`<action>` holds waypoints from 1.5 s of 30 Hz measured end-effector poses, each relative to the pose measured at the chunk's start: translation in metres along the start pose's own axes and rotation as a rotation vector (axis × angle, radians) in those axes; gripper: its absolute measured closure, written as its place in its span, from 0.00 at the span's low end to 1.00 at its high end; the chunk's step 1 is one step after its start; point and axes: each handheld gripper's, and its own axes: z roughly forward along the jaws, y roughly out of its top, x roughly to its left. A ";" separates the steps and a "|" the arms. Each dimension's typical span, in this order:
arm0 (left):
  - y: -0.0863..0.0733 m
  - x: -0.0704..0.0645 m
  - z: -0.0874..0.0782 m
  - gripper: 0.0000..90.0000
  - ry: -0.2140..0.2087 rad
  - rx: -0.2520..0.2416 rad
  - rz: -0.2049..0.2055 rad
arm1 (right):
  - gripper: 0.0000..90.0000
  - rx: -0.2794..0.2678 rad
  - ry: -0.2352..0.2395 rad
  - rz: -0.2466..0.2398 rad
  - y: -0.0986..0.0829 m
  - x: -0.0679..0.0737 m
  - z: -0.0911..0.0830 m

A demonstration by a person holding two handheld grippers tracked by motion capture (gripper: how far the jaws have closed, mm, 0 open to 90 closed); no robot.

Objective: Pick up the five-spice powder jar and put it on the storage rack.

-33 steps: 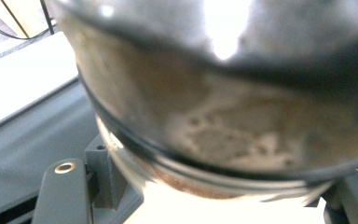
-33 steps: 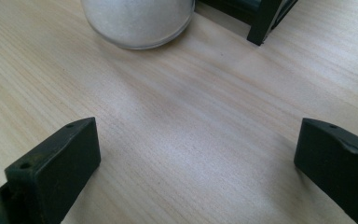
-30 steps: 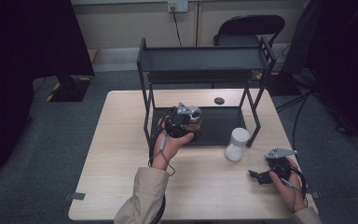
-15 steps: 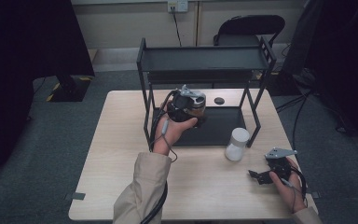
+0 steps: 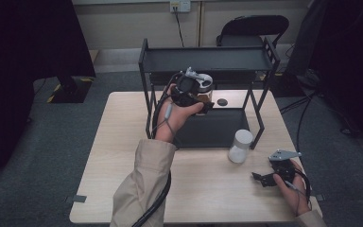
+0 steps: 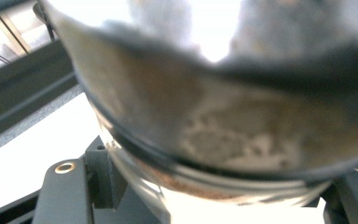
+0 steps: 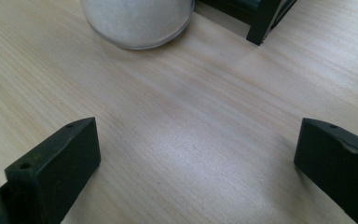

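My left gripper (image 5: 200, 97) is shut on a glass jar (image 5: 205, 89) of brown powder, held in the air in front of the black two-tier rack (image 5: 208, 59), just below its top shelf. In the left gripper view the jar (image 6: 223, 121) sits very close and blurred between the two jaws. My right gripper (image 5: 261, 178) rests low over the table's near right corner, open, with bare wood between its jaws (image 7: 196, 163). A white-filled jar (image 5: 240, 146) stands on the table by the rack's front right leg, and its base (image 7: 137, 21) lies ahead of the right gripper.
The rack's lower tray (image 5: 212, 127) is dark and bare. A small black round lid (image 5: 222, 101) lies on the table behind the rack. The rack's leg (image 7: 261, 23) stands just right of the white jar. A black chair (image 5: 250, 26) stands beyond the table.
My left gripper has carried the brown jar up and away from me, from above the lower tray to near the top shelf. The right gripper has stayed put.
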 end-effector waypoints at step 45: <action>0.091 0.025 -0.024 0.33 0.121 0.000 -0.047 | 0.00 0.000 -0.002 0.002 0.000 0.001 0.000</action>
